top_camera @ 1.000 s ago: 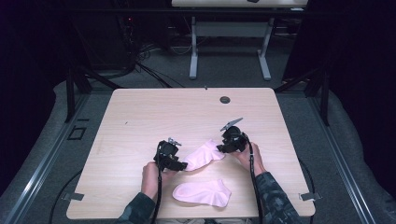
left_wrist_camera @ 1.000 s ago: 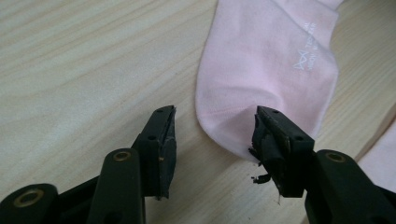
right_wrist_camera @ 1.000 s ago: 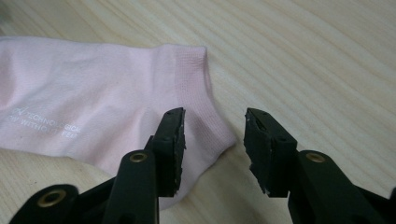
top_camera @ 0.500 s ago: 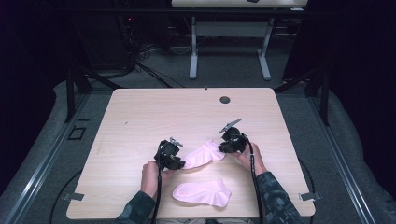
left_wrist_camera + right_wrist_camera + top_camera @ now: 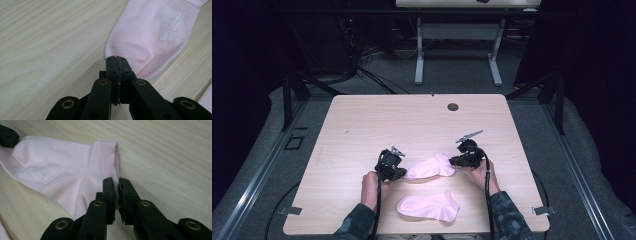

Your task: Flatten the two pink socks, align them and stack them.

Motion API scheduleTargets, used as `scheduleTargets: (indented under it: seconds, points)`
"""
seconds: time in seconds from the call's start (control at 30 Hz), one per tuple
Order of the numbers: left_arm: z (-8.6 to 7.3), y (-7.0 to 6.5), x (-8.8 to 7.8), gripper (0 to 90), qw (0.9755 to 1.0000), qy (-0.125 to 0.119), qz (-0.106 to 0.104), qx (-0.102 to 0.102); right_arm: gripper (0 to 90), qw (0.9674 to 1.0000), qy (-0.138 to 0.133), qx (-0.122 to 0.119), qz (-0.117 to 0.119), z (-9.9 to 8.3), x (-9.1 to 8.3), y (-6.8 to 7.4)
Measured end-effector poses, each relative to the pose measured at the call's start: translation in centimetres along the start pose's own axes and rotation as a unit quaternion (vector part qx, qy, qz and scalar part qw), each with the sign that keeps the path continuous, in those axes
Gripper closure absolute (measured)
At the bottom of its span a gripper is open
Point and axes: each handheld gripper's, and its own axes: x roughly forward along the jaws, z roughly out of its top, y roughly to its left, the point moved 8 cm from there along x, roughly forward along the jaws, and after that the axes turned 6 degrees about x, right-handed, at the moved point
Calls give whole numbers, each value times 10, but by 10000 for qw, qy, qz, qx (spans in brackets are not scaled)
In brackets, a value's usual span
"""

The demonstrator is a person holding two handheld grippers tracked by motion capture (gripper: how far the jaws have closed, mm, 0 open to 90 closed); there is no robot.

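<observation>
We see both forearms in dark, camouflage-patterned sleeves (image 5: 507,220); a thin black cable (image 5: 487,190) trails back along each arm; the left gripper (image 5: 399,172) is a compact black block with a small grey plate on top; the right gripper (image 5: 457,161) carries a longer grey three-cornered plate (image 5: 469,136). In the gripper views, we note matte black jaws on hinged black links, brass-coloured rivets (image 5: 102,82) at the pivots, small dark screws near the tips, and finely ridged pads.
</observation>
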Motion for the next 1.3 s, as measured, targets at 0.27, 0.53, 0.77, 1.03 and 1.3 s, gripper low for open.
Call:
scheduleTargets:
  seconds: [0.27, 0.53, 0.77, 1.03, 1.3]
  points:
    - [8, -5, -25, 898, 9995, -282, -121, 35, 838, 9995, -311, 70, 48, -3, -33, 20]
    - [7, -21, -68, 900, 9984, -462, -241, 217, 837, 9978, -618, -5, 250, -9, -81, 59]
    - [-14, -41, -88, 899, 9978, -353, -486, 270, 833, 9977, -562, 37, 371, -39, -99, 88]
    - [-34, -57, -71, 899, 9951, 195, -881, 414, 831, 9986, 10, 288, 443, -95, -78, 95]
    - [-45, -57, -58, 897, 9933, 499, -931, 472, 827, 9985, 49, 429, 342, -113, -66, 91]
